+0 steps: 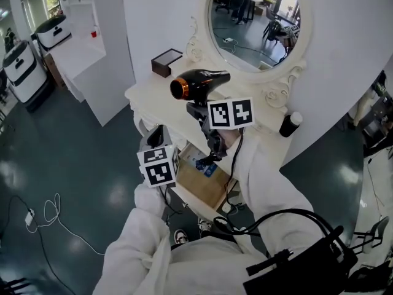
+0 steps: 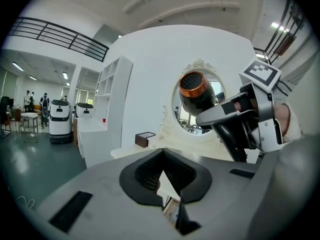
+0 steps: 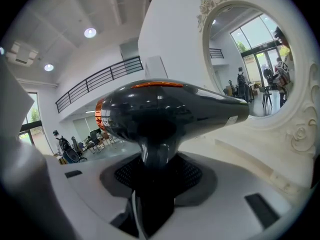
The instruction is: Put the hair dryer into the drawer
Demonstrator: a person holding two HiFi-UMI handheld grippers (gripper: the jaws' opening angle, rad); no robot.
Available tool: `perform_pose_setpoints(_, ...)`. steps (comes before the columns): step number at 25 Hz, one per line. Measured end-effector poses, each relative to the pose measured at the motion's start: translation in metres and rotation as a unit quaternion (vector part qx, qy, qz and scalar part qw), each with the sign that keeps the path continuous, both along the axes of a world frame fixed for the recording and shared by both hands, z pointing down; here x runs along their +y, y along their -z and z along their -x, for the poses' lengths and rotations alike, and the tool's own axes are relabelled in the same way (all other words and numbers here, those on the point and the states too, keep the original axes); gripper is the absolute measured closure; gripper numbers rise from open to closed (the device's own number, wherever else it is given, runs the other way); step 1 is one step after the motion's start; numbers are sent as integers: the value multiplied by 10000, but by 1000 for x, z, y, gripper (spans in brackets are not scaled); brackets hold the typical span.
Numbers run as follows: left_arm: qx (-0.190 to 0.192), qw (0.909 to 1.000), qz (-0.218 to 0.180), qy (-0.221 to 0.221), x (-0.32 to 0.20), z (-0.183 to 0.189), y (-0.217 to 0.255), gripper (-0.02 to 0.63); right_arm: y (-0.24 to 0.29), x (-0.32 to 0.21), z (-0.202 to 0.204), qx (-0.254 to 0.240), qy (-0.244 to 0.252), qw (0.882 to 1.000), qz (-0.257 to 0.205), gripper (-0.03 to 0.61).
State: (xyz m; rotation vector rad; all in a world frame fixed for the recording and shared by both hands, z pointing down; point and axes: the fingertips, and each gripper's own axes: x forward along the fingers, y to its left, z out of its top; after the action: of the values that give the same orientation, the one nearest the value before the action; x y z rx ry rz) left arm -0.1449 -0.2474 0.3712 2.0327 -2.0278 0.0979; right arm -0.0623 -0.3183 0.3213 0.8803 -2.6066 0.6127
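Note:
The black hair dryer (image 1: 196, 83) with an orange ring at its back end hangs above the white dressing table (image 1: 147, 97), its nozzle pointing toward the mirror. My right gripper (image 1: 198, 112) is shut on its handle from below. In the right gripper view the hair dryer (image 3: 165, 114) fills the middle, with its handle clamped between the jaws of the right gripper (image 3: 156, 181). My left gripper (image 1: 155, 135) hovers lower left of the dryer, over the table's front edge, jaws together and holding nothing. The left gripper view shows the left gripper (image 2: 162, 156), the hair dryer (image 2: 195, 91) and the right gripper (image 2: 235, 129). The open drawer (image 1: 196, 188) lies below both.
A small brown box (image 1: 167, 61) sits on the tabletop at the back left. The oval mirror (image 1: 255, 23) stands behind, and a black bottle with a white cap (image 1: 291, 125) at the right. A blue item (image 1: 206, 167) lies in the drawer. White shelving (image 1: 86, 48) stands left.

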Motion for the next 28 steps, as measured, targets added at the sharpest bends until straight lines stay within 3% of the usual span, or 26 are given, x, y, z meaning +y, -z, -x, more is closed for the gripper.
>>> perform_pose_setpoints(10,-79,9999,139,59,26,16,-10,618,-26,31,25,-115,248,9989,380,353)
perform_pose_setpoints(22,-47,9991,405,128,49,5,-49,618,-89,62,18,-353,636,9935,879,353)
perform_pose_setpoints(28,-1,9973,706,179,52,1,-79,618,-117,62,11,-138,976,9913,872,353)
